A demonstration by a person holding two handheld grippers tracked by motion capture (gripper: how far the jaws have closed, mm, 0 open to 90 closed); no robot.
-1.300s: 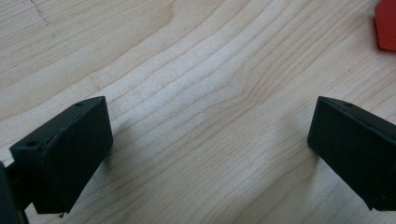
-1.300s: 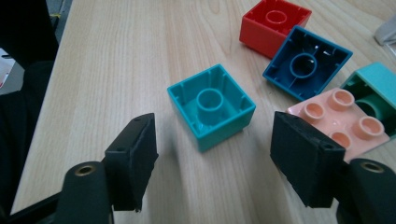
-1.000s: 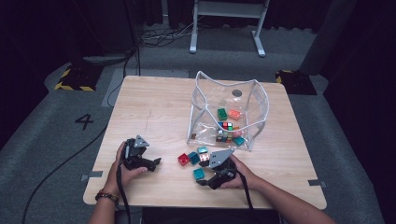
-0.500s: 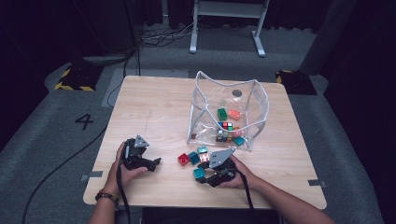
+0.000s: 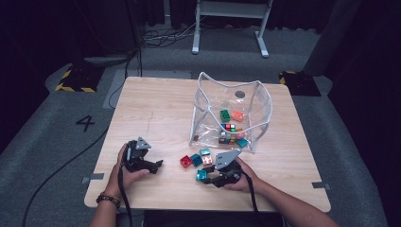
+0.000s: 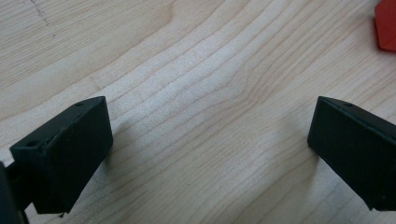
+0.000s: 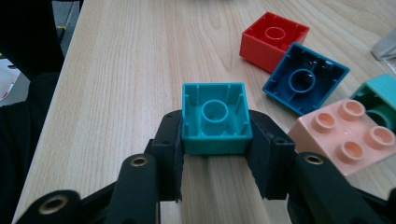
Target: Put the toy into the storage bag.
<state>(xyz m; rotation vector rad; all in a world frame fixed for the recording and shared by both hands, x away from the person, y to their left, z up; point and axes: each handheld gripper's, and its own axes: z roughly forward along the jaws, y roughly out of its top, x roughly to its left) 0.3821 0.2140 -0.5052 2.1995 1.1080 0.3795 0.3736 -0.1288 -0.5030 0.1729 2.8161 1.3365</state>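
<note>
A teal brick (image 7: 214,116), hollow side up, sits between the jaws of my right gripper (image 7: 215,144). Those jaws have just been closing, and their pads now press on both its sides. In the high view this gripper (image 5: 204,177) lies low near the table's front edge with the teal brick (image 5: 202,175) at its tip. My left gripper (image 5: 158,165) rests on the table at the front left. Its jaws stand wide open over bare wood in the left gripper view (image 6: 210,140), with nothing between them.
Loose bricks lie just beyond the right gripper: red (image 7: 273,39), blue (image 7: 304,77), pink (image 7: 352,133) and another teal one (image 7: 380,100). A clear plastic bag (image 5: 208,113) holding several bricks stands behind them. The red brick's corner (image 6: 386,25) shows off to the left gripper's right.
The right gripper's jaws have drawn in onto the teal brick. Both hands have kept their places.
</note>
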